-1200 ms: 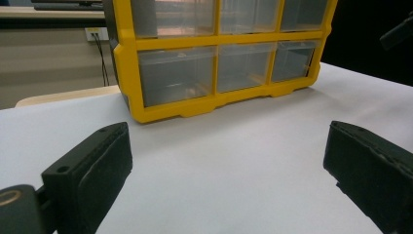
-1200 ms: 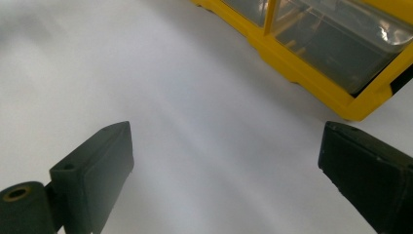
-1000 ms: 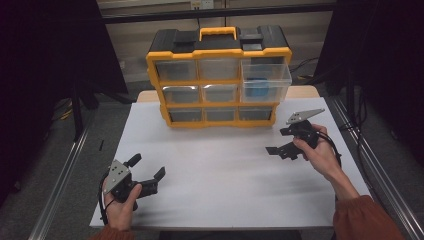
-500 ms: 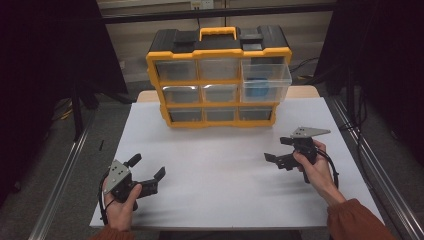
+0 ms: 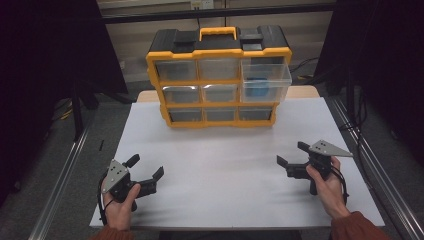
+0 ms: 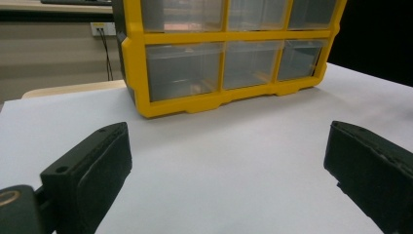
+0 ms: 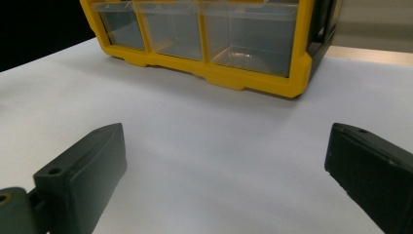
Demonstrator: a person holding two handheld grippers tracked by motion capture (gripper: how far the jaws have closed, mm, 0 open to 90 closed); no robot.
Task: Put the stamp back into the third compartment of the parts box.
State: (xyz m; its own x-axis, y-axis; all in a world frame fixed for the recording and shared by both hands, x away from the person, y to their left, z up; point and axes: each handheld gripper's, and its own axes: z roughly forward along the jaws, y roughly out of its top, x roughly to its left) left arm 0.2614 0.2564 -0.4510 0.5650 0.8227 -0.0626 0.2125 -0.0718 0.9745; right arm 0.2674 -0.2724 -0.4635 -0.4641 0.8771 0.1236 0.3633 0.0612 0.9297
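A yellow and black organizer (image 5: 200, 52) with clear drawers stands at the back of the white table (image 5: 225, 200). Its top right drawer (image 5: 267, 75) is pulled out a little and holds something blue (image 5: 258, 82). My left gripper (image 5: 146, 166) rests near the front left corner, open, nothing between its jaws. My right gripper (image 5: 290, 153) is low at the front right, jaws wide apart; they have just been opening further with nothing between them. The left gripper (image 6: 225, 141) faces the organizer's lower drawers (image 6: 185, 73). The right gripper (image 7: 224, 141) faces the organizer's corner (image 7: 292, 78).
Metal rails run along both sides of the table (image 5: 60, 190). A broad bare stretch of white tabletop lies between the grippers and the organizer. Dark curtains hang at left and right.
The right hand has come back from near the organizer toward the table's front right and sunk lower. Its jaws stand a little wider. The left hand has stayed put.
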